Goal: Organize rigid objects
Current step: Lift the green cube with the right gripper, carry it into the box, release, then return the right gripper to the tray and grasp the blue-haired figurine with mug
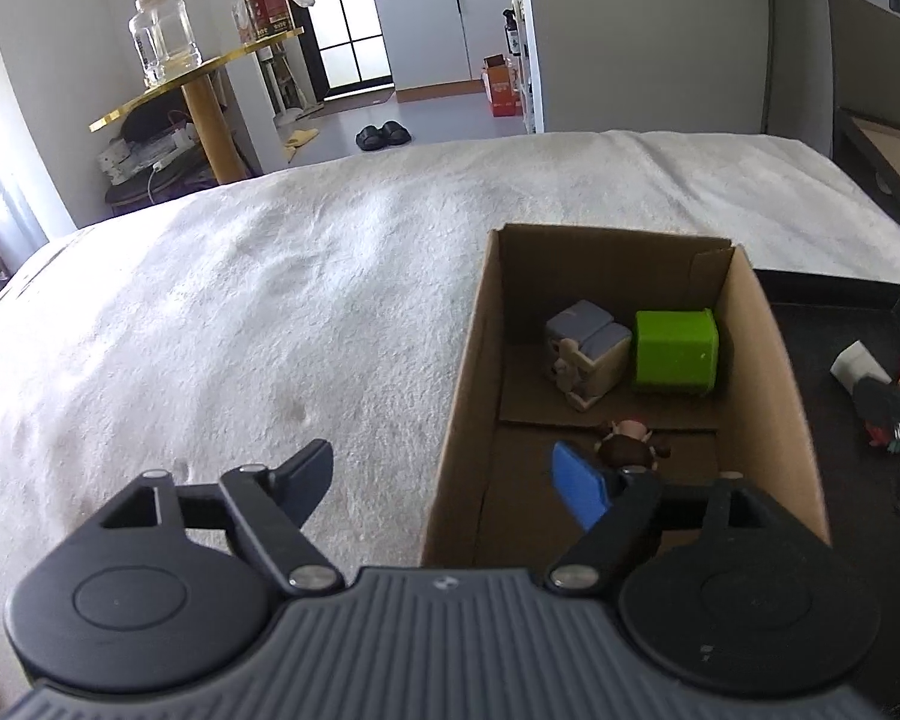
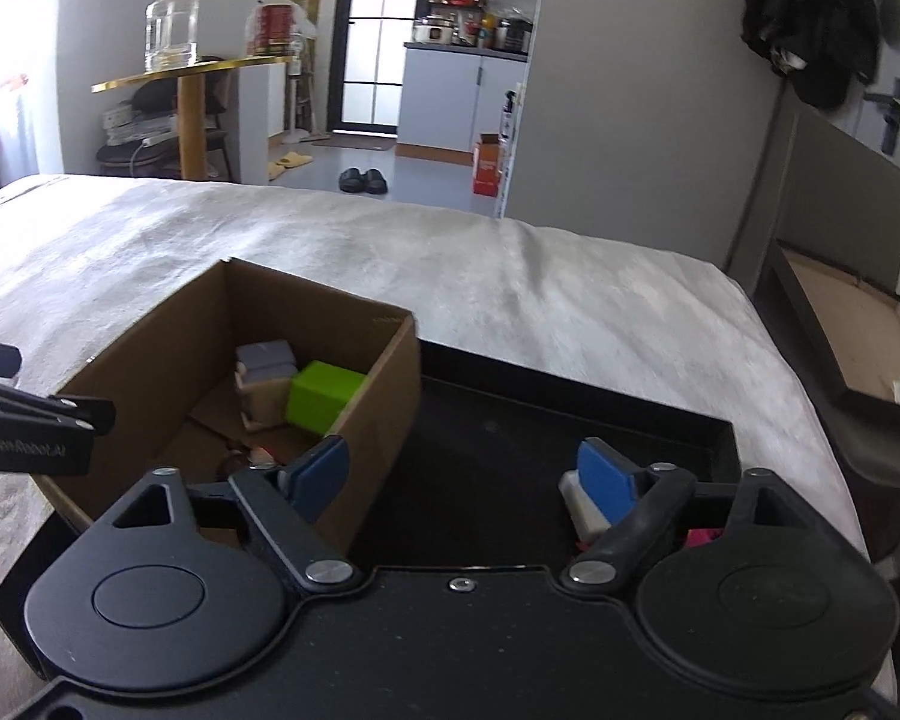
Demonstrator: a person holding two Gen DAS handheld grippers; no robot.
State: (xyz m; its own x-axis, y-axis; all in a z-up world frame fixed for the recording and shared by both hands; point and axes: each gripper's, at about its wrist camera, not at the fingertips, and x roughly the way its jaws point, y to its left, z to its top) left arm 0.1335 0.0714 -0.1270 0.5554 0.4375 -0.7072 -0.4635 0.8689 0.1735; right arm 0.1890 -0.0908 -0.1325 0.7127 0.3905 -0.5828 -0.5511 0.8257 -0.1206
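Inside the box (image 1: 768,360), only left view shows figurine (image 1: 627,444).

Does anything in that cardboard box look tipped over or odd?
Yes. In the brown cardboard box, the small brown-haired doll figure lies on its side, and the grey-topped wooden toy sits tilted against the upright green plastic cube.

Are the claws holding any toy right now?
No. The left gripper and right gripper are both open, with nothing gripped between their fingers.
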